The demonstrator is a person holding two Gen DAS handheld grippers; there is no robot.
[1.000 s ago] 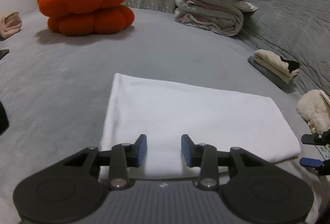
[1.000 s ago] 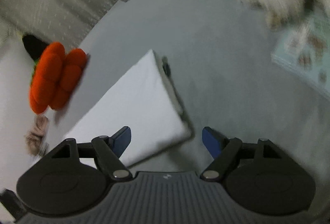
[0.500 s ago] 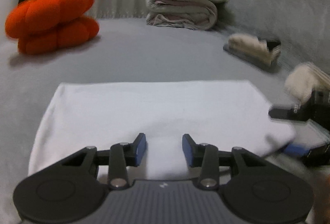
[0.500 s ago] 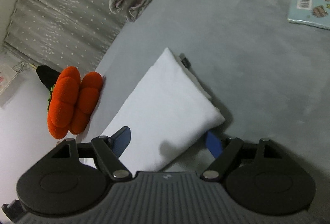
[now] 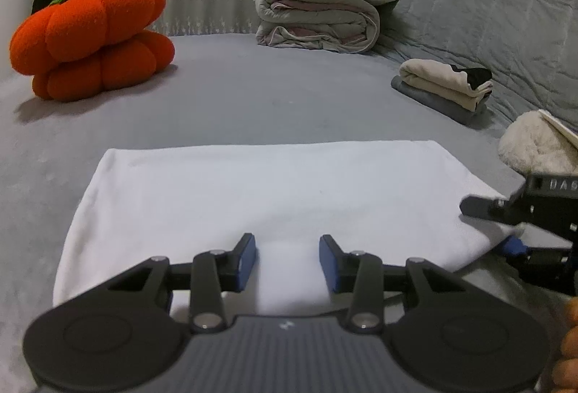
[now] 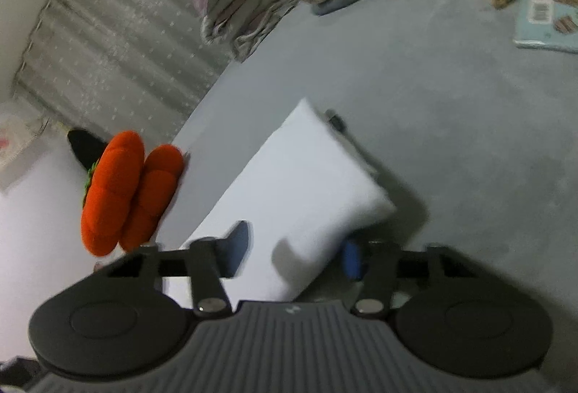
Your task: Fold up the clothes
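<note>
Here the left gripper [image 5: 288,261] and right gripper [image 6: 294,250] are gaping open astride the white garment's [image 5: 267,194] edges on the grey bed [image 5: 253,96].

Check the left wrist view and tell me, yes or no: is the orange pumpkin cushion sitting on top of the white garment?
No. The orange pumpkin cushion rests on the grey bed cover, well beyond the white garment and apart from it.

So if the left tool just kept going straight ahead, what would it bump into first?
Most likely the white folded cloth: the left tool, open, already sits low over its near edge. Depth is hard to judge.
</note>
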